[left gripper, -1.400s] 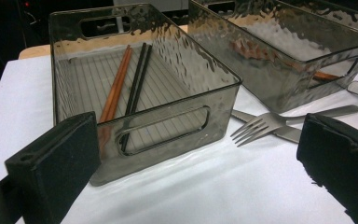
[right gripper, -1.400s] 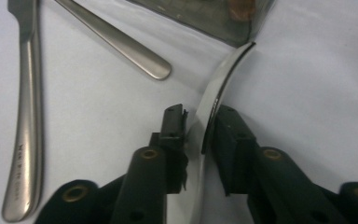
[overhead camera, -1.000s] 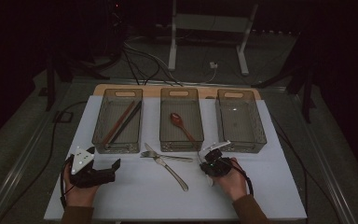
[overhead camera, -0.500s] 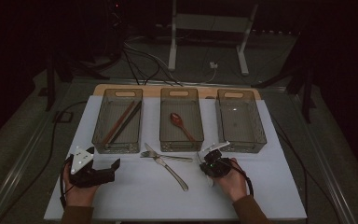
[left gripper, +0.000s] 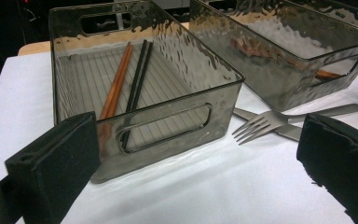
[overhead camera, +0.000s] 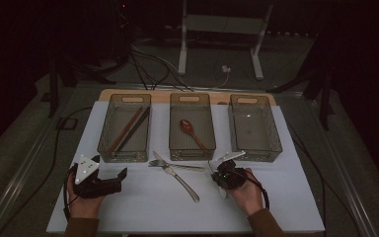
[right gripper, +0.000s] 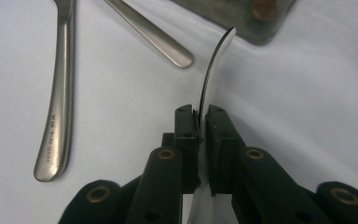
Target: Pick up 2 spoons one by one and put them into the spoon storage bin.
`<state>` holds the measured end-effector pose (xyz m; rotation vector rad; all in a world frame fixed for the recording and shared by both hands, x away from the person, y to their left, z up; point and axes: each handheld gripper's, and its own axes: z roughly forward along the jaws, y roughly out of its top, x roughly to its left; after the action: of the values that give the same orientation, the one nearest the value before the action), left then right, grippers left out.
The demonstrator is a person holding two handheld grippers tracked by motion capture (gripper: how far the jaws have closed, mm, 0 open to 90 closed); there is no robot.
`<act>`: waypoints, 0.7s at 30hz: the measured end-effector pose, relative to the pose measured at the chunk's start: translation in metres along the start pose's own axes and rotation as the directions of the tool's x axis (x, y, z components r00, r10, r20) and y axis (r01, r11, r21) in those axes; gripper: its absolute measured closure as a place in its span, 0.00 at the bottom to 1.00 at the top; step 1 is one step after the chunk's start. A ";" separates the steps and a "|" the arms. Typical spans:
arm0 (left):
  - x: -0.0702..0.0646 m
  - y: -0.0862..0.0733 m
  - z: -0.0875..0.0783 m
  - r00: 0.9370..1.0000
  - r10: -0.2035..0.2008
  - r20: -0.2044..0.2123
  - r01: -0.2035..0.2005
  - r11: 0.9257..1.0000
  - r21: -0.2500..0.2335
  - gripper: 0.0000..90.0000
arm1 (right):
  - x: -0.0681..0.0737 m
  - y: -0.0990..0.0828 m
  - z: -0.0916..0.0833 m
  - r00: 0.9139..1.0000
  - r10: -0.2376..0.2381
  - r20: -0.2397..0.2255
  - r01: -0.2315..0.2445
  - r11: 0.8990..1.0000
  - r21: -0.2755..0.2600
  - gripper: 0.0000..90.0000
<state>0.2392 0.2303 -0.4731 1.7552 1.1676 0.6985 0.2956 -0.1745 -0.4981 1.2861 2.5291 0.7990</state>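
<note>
Right gripper view: right gripper (right gripper: 201, 122) clamped a thin metal utensil (right gripper: 213, 70) (edge-on); left gripper (left gripper: 200, 154) stood wide apart, holding nothing.

I am holding a thin, curved silver utensil (right gripper: 213, 65) edge-on between my right fingers (right gripper: 186, 135), its narrow polished end arching up and away over the white bench (right gripper: 307, 93). It is standing clear of the surface, near the front wall of the middle bin (overhead camera: 192, 154).
</note>
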 end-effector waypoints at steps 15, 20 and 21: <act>-0.001 0.000 0.001 1.000 -0.001 0.005 0.001 1.000 0.001 0.01 | -0.002 0.003 -0.017 1.000 0.023 -0.005 -0.023 0.998 -0.065 0.94; 0.000 0.000 0.001 1.000 0.000 0.008 0.000 1.000 0.003 0.01 | -0.004 0.006 -0.024 0.999 0.032 -0.006 -0.032 0.995 -0.091 0.94; 0.000 0.000 0.001 1.000 0.000 0.007 0.000 1.000 0.003 0.01 | -0.004 0.006 -0.025 0.999 0.035 -0.007 -0.035 0.995 -0.096 0.94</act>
<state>0.2398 0.2295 -0.4730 1.7591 1.1638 0.6904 0.2923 -0.1842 -0.4736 1.3024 2.4455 0.9204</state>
